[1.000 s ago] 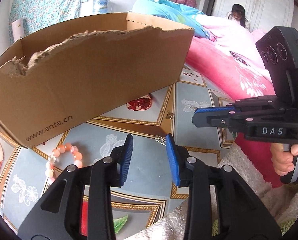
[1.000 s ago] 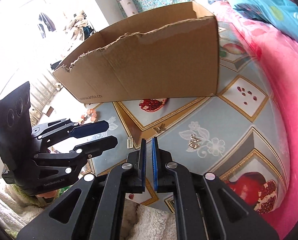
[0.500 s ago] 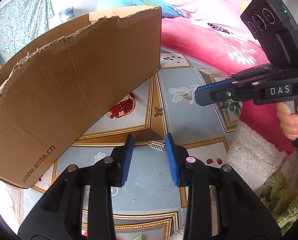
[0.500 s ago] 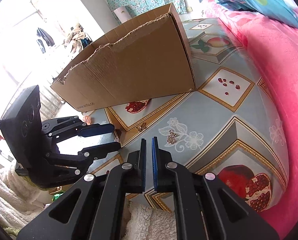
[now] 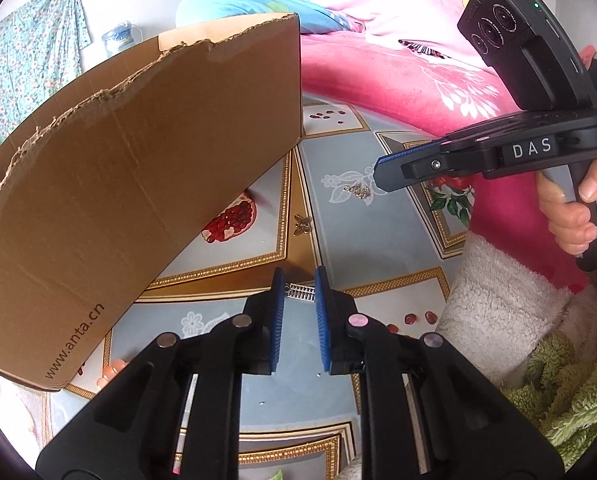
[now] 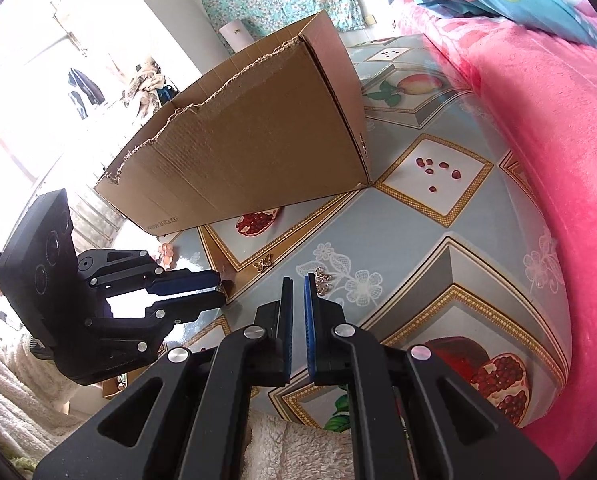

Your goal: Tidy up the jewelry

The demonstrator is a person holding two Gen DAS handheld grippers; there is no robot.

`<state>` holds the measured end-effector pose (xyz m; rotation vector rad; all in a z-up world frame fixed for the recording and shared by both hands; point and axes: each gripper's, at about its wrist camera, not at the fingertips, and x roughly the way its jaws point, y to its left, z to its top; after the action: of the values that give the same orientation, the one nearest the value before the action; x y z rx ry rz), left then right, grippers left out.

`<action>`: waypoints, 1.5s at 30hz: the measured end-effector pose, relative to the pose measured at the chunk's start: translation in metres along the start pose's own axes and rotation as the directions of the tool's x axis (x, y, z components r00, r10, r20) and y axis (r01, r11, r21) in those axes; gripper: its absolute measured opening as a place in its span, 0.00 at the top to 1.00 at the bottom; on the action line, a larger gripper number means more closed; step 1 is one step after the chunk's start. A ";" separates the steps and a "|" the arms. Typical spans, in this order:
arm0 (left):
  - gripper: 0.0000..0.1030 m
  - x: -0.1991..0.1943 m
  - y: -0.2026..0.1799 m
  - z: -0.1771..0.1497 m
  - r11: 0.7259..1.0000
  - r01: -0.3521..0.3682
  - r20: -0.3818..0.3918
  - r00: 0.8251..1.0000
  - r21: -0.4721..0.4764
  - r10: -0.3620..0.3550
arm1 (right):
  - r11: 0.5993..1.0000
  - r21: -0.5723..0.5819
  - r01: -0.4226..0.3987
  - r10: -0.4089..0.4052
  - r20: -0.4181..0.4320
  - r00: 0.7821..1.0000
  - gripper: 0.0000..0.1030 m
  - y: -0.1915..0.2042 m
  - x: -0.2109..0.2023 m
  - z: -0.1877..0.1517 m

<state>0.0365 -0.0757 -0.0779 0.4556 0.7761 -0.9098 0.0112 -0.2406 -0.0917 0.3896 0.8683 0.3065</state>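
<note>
A small silver ornament point(image 5: 299, 292) lies on the patterned tablecloth between the tips of my left gripper point(image 5: 298, 276). The jaws are closing and the blue pads meet its two ends. From the right wrist view the left gripper point(image 6: 220, 289) sits low beside the box corner. My right gripper point(image 6: 297, 280) is shut with nothing in it and hovers just left of a cluster of small silver pieces point(image 6: 322, 278). That cluster point(image 5: 356, 191) also shows under the right gripper point(image 5: 378, 168). A gold butterfly charm point(image 5: 301, 225) lies between them. A pink bead bracelet point(image 6: 166, 254) rests by the box.
An open cardboard box point(image 5: 138, 200) with a torn rim stands on the tablecloth point(image 6: 438, 208) at the left. Pink bedding point(image 6: 538, 120) borders the right side. A fluffy white sleeve point(image 5: 498, 300) and a hand on the right handle are near. Two people sit far behind.
The left jaws have narrowed from wide apart to the width of the silver ornament, and the left view has rolled. The right gripper has drifted closer to the silver cluster, still shut.
</note>
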 end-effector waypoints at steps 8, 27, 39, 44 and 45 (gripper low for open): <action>0.86 -0.004 0.007 -0.004 0.996 -0.017 0.025 0.999 -0.089 0.019 | 0.996 -0.052 0.071 -0.070 0.006 0.997 0.87 0.007 -0.006 0.000; 0.86 -0.017 0.027 0.000 0.963 -0.024 0.089 0.995 -0.268 0.049 | 0.909 -0.363 0.205 -0.226 -0.017 0.974 0.92 0.035 0.028 0.002; 0.86 -0.040 0.022 -0.002 0.963 -0.030 0.142 0.987 -0.268 0.071 | 0.972 -0.212 0.098 -0.096 0.018 0.995 1.00 0.028 0.003 0.018; 0.86 -0.056 0.019 -0.003 0.963 -0.035 0.172 0.982 -0.267 0.083 | 0.964 -0.242 0.110 -0.095 0.073 0.993 1.00 0.040 -0.017 0.023; 0.86 -0.059 0.018 -0.004 0.963 -0.037 0.175 0.981 -0.266 0.086 | 0.963 -0.249 0.107 -0.095 0.057 0.994 1.00 0.041 -0.015 0.022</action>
<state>0.0275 -0.0321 -0.0347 0.1587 0.6955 -0.7661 0.0153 -0.2153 -0.0498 0.1148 0.7912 0.3083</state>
